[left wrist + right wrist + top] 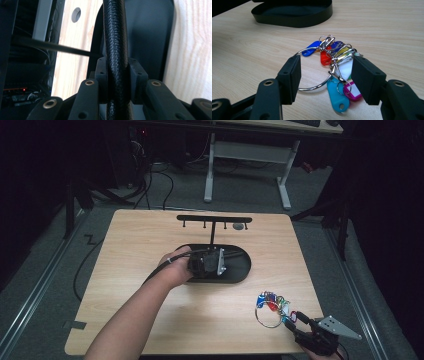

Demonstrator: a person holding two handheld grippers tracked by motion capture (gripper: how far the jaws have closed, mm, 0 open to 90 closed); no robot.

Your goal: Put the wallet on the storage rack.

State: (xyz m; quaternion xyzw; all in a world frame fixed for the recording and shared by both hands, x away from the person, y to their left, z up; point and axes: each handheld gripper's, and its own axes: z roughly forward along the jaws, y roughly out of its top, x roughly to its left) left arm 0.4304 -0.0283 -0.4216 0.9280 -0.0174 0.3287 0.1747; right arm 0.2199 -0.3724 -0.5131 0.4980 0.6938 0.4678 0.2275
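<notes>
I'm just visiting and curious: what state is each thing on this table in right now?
Key ring: flat on the table, tags bunched on it.
Right gripper: open around the ring.
Left gripper: its own cable between the jaws.
Stand: upright in its tray, hooks bare.

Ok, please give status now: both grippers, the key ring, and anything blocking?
Left gripper over the black stand base, own cable between its jaws. Right gripper open, jaws either side of key ring with coloured tags, not gripped. Nothing in the way.
</notes>
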